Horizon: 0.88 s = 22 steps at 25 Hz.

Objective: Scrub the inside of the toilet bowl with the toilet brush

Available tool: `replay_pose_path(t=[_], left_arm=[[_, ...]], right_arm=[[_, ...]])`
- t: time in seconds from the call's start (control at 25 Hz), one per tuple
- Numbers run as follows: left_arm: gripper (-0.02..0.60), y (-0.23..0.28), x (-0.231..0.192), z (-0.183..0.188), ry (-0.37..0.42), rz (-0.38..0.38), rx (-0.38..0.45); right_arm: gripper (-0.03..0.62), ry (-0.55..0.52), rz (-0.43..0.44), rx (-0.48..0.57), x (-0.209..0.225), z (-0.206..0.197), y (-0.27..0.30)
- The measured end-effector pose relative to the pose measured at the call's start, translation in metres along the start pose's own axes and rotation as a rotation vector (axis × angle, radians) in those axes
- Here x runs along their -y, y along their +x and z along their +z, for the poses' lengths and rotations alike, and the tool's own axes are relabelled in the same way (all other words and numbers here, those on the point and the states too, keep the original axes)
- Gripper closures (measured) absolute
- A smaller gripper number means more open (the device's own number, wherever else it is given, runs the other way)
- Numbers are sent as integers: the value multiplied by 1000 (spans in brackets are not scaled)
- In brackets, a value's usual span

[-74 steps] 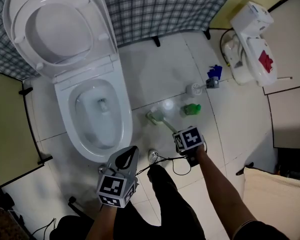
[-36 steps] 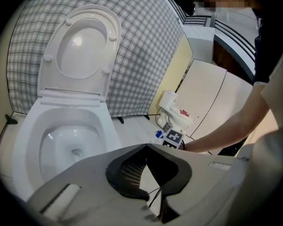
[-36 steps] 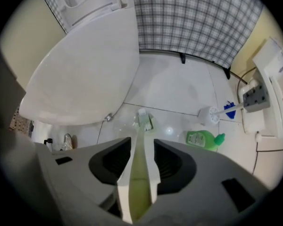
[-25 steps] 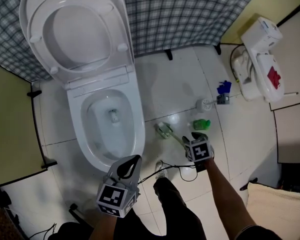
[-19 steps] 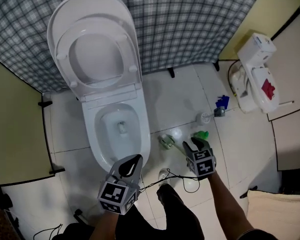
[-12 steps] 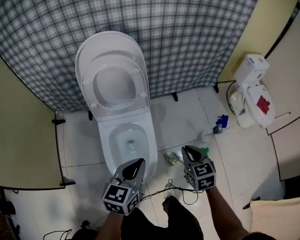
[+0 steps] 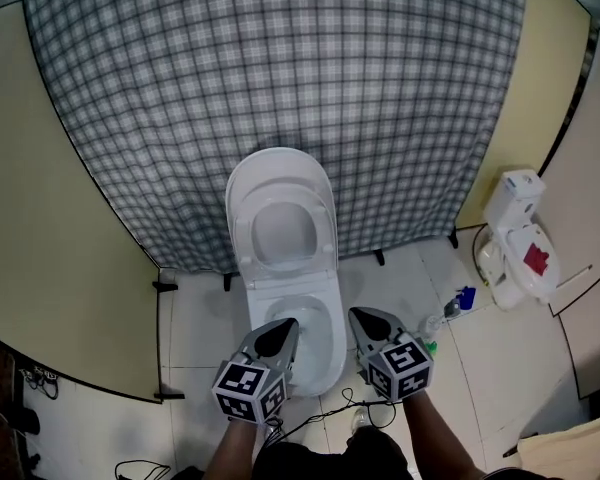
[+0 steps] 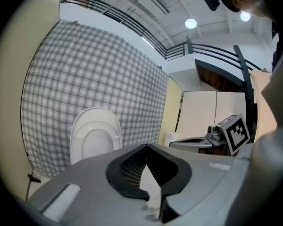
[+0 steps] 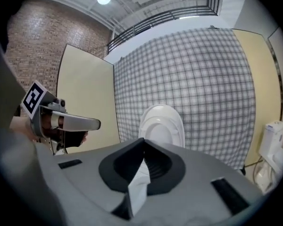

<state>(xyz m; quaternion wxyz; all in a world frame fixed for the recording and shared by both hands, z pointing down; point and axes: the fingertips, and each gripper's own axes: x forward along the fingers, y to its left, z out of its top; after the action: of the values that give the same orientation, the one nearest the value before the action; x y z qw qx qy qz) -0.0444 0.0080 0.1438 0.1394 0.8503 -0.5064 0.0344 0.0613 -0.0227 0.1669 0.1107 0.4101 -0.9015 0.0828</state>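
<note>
The white toilet (image 7: 280, 230) stands against the checked curtain with lid and seat raised, its bowl (image 7: 318, 320) open. It also shows ahead in the left gripper view (image 8: 95, 136) and the right gripper view (image 9: 161, 122). My left gripper (image 7: 285, 324) (image 8: 144, 147) hovers over the bowl's near left rim, shut and empty. My right gripper (image 7: 358, 314) (image 9: 142, 140) hangs beside the bowl's right side. Its jaws have just been closing with nothing between them, and they are shut. I cannot make out the toilet brush in any view.
A checked curtain (image 7: 280, 78) hangs behind the toilet, between yellow partition panels (image 7: 70, 248). On the floor at right are a white fixture with a red label (image 7: 520, 253), a blue object (image 7: 465, 296), a white round item (image 7: 432, 326) and a green item (image 7: 430, 346). A cable (image 7: 330, 408) lies near my feet.
Both grippers have risen from near the floor to level. The right gripper left the brush handle on the tiles and closed. The head view now takes in the whole stall.
</note>
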Motion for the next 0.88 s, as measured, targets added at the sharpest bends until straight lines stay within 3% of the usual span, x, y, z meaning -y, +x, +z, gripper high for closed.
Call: replay_pose_path(t=[0.28,0.64,0.88], left_arm=[[575,-37,-3,58,23,11,90],[575,-34,13,122,24,12,128],[575,-27,16,146,82,1,177]], right_arm=[[592,65,151,209,-51,87,-20],[586,34,167,214,-47,149,-35],[586,-31,165,220,-41,156,-24]])
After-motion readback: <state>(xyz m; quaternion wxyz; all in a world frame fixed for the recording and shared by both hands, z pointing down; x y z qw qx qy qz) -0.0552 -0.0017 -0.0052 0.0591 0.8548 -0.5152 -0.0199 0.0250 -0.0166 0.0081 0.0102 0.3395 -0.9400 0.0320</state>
